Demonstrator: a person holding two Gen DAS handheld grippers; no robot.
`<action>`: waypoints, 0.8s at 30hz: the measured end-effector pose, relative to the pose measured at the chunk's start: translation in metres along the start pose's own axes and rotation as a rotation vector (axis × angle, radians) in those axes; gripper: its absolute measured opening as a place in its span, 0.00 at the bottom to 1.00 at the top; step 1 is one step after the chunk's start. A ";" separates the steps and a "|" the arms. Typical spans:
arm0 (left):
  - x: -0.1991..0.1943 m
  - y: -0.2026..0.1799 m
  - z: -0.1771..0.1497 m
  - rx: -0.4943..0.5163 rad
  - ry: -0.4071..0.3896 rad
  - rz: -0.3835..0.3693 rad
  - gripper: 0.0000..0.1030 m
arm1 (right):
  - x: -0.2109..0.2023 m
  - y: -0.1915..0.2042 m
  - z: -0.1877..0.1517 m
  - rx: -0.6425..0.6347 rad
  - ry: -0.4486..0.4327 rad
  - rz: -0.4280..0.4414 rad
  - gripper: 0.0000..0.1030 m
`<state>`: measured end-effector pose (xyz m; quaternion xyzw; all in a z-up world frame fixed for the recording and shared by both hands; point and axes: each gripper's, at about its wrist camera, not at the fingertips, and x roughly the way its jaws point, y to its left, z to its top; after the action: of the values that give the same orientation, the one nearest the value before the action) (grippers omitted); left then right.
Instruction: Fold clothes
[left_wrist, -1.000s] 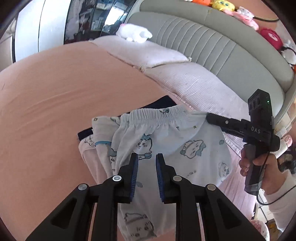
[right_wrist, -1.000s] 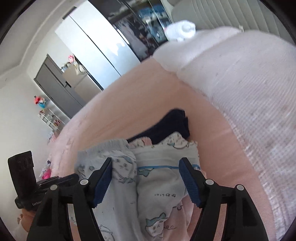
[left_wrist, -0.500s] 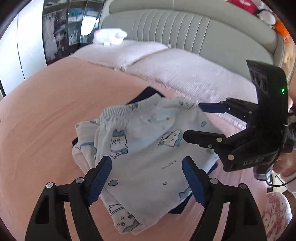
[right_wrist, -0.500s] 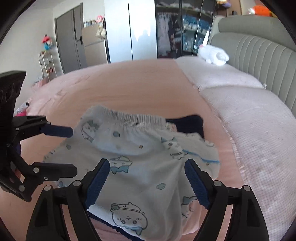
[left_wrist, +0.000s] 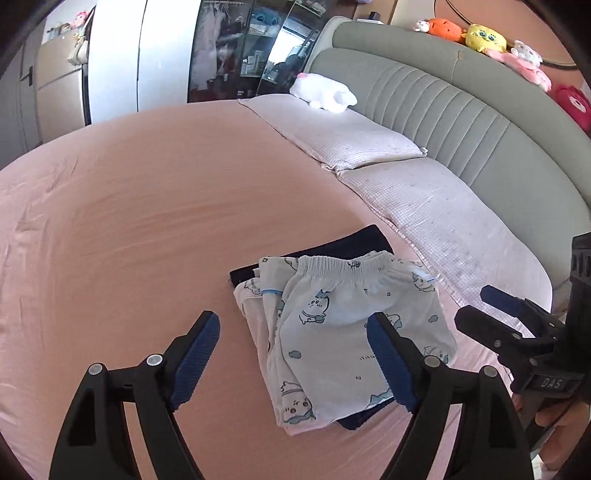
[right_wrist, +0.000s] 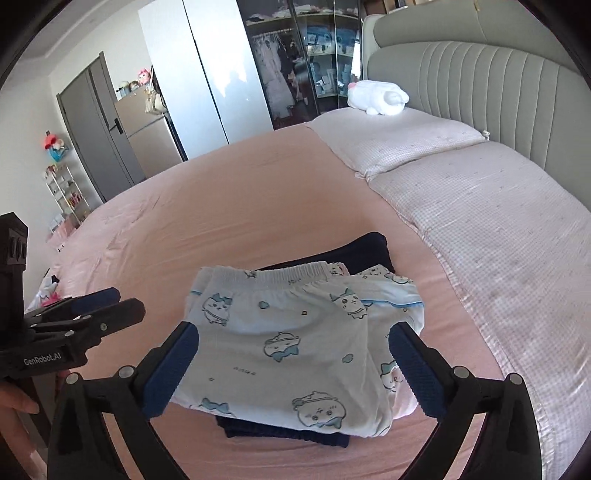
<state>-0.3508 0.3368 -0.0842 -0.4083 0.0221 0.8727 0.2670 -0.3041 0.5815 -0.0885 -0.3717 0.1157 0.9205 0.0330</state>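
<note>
Blue rubber pads face each other across a wide gap on your left hand-held gripper (left_wrist: 291, 363), and nothing sits between them; its jaws have just been opening and it grasps no cloth. Your right hand-held gripper (right_wrist: 295, 367) is likewise spread wide, its jaws having just been opening too, and it is released, hovering over the near edge of the pile without pressing on it. You can see the pale blue shorts (right_wrist: 295, 332), printed with little cartoon animals, lying folded on top of a small stack on the pink bed (left_wrist: 129, 221). Under them lie a second printed garment (left_wrist: 266, 291) and a dark navy garment (right_wrist: 365, 247), whose edges stick out at the far and near sides. Two checked pillows (right_wrist: 480, 206) lie beside the stack, just apart from it.
</note>
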 end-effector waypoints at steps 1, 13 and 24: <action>-0.012 0.000 -0.001 0.014 -0.014 0.024 0.83 | -0.006 0.008 0.001 -0.015 -0.010 -0.008 1.00; -0.127 0.066 -0.022 -0.026 -0.070 0.216 0.85 | -0.045 0.131 -0.012 -0.093 -0.013 0.039 1.00; -0.235 0.152 -0.051 -0.197 -0.141 0.360 0.85 | -0.062 0.267 -0.025 -0.176 0.027 0.103 1.00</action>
<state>-0.2654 0.0885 0.0248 -0.3600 -0.0094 0.9306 0.0663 -0.2815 0.3175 -0.0130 -0.3792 0.0537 0.9225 -0.0486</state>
